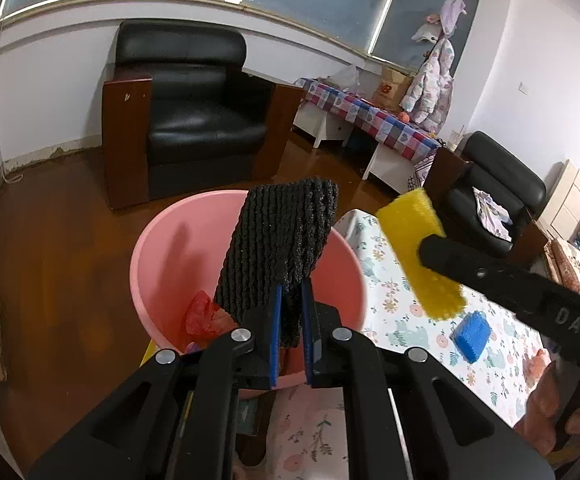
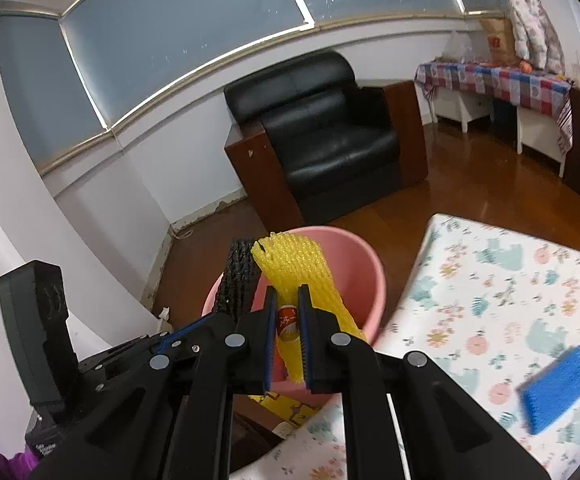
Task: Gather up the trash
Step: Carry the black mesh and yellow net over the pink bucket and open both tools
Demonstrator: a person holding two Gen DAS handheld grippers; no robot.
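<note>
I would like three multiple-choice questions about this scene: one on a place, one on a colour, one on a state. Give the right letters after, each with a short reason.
1. Where does the blue foam net lie?
A. on the floral tablecloth
B. inside the bucket
C. on the armchair

2. What colour is the bucket?
A. green
B. pink
C. white

3. What does the left gripper hold?
A. nothing, it is open
B. a yellow net
C. the black foam net

Answers: 1 A, the net rests on the cloth, apart from the bucket. 2 B, its wall and rim are pink. 3 C, its fingers clamp the black net above the bucket, while the right gripper holds the yellow foam net.
</note>
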